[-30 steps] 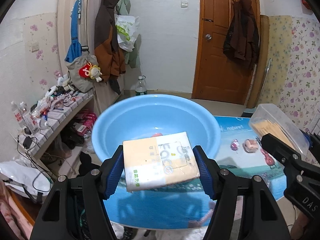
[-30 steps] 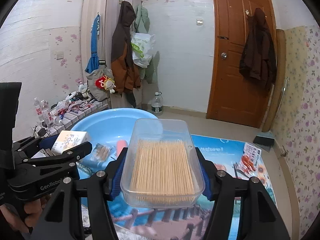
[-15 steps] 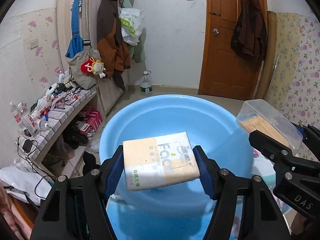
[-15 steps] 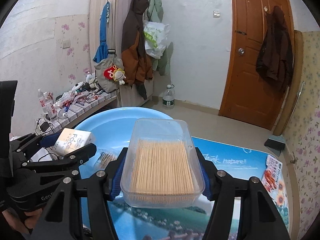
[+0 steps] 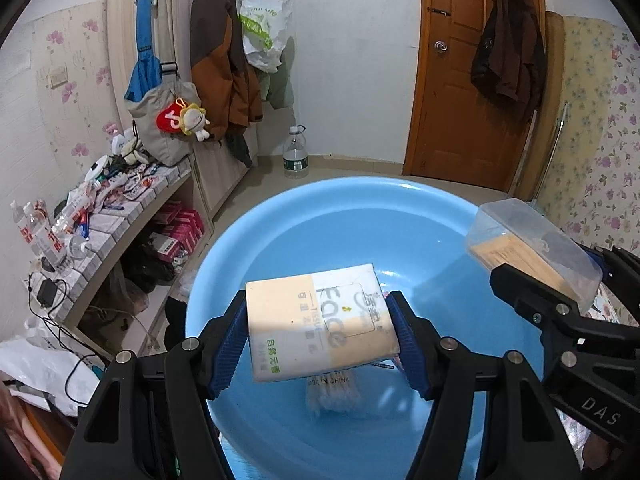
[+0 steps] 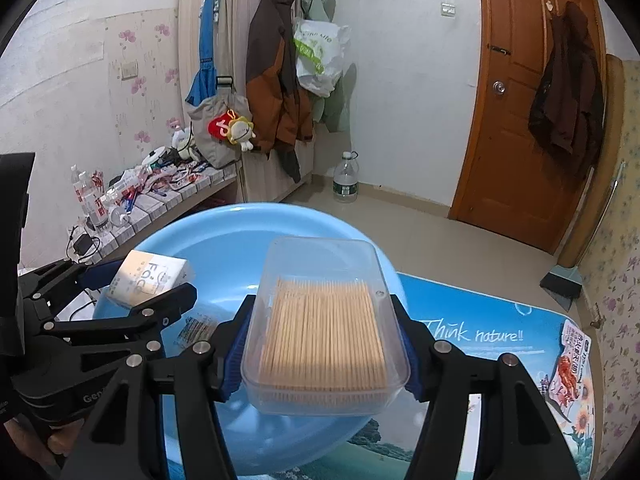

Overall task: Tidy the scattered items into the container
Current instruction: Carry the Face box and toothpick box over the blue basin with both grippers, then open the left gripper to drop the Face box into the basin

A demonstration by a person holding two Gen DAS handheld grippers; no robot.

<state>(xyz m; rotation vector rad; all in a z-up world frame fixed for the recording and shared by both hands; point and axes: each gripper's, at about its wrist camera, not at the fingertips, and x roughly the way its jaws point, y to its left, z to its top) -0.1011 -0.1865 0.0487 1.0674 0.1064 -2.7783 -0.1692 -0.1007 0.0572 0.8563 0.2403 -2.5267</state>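
Item 1, left gripper (image 5: 320, 340): jaws clamped on both sides of the tissue pack (image 5: 320, 320), white/tan wrapper, print side up, held level. Pack hangs over the inside of the blue basin (image 5: 400, 232), not touching it.

Item 2, right gripper (image 6: 324, 348): jaws clamped on the toothpick box (image 6: 324, 320), clear plastic, sticks packed in rows. Box sits over the basin's rim at approx. 4 o'clock, half over the bowl, half over the table (image 6: 500, 332).

Item 3, basin contents: a cotton-swab packet (image 5: 332, 394) lies on the floor of the bowl, right under the tissue pack. Other bits beneath are hidden.

Item 4, table: printed blue mat; a snack packet (image 6: 570, 376) lies at 3 o'clock from the box, well apart.

Step, as we judge it: carry done for both, drop-off pending. Next: we lower the pack and part the left jaws; the right needs a shift toward 10 o'clock first, so the box clears the rim before release.
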